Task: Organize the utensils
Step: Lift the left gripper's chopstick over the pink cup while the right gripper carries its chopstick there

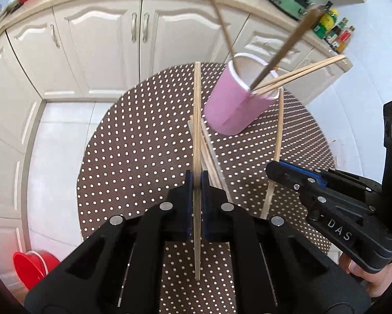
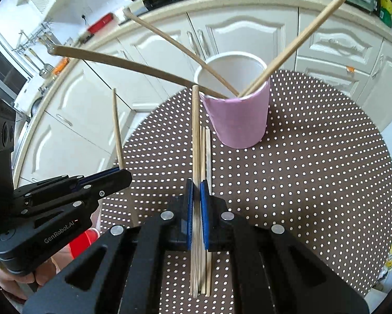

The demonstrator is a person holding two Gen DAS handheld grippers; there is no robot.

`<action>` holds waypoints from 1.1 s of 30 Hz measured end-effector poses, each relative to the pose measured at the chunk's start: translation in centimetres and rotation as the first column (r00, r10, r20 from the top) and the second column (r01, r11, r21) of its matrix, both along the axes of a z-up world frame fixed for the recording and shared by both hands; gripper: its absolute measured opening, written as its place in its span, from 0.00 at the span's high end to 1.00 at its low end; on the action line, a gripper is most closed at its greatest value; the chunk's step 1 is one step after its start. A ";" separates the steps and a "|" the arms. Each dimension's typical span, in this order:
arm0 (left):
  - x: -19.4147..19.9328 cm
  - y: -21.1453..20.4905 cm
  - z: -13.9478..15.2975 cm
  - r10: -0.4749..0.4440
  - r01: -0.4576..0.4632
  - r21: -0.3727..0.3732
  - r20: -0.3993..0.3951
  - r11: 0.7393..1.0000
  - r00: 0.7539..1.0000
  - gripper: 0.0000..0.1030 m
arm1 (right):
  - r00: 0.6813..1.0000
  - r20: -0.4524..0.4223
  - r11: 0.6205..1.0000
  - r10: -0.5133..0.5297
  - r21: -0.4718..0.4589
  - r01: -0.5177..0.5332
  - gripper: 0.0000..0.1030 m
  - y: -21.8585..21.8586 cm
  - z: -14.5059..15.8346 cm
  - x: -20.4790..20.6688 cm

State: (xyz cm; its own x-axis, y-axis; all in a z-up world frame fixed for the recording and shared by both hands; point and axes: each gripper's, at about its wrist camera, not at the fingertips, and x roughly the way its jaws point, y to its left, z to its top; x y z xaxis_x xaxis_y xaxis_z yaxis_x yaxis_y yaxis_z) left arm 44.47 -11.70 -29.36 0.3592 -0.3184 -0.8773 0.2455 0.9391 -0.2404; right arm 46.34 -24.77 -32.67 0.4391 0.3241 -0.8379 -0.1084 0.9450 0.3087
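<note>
Cup [image 2: 237,120] on the table [image 2: 313,183], chopsticks [image 2: 287,49] leaning inside it, loose chopsticks [image 2: 207,151] lying just before it

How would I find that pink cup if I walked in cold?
Look for the round table covered in a brown cloth with white dots, set before the cream kitchen cabinets. Near its far side stands the pink cup, white inside. It is the only upright container there, with several chopsticks leaning out of it.
</note>
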 end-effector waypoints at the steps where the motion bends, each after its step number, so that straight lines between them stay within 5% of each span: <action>1: -0.5 0.0 0.6 -0.004 0.004 -0.002 0.011 1.000 1.000 0.94 | 1.000 0.011 1.000 -0.005 0.001 0.005 0.96 0.0 0.4 -0.4; 17: -4.4 -1.1 7.1 -0.061 0.069 -0.055 0.140 0.996 0.988 0.94 | 0.979 0.194 0.998 -0.056 -0.018 0.061 0.96 -1.5 6.8 -6.2; 33: -2.8 -3.1 13.2 -0.044 0.080 -0.118 0.279 0.990 0.959 0.94 | 0.926 0.363 0.991 -0.100 -0.042 0.123 0.96 -4.9 13.0 -4.0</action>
